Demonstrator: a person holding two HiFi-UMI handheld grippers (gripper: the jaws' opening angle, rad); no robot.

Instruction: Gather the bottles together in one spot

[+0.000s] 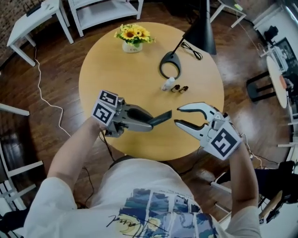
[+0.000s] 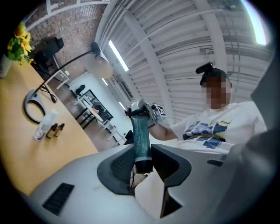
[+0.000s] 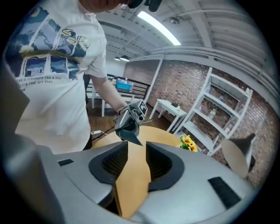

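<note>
My left gripper is shut on a dark teal tube-shaped bottle, held above the near part of the round wooden table. In the left gripper view the bottle sticks straight out from between the jaws, toward the right gripper. My right gripper faces it from the right, open, a short gap from the bottle's tip. Nothing lies between its jaws. A white bottle and two small brown bottles lie together further back on the table, seen also in the left gripper view.
A black desk lamp stands behind the bottles, its ring base on the table and its shade over the far right edge. A pot of sunflowers sits at the far edge. White shelves stand beyond, chairs to the right.
</note>
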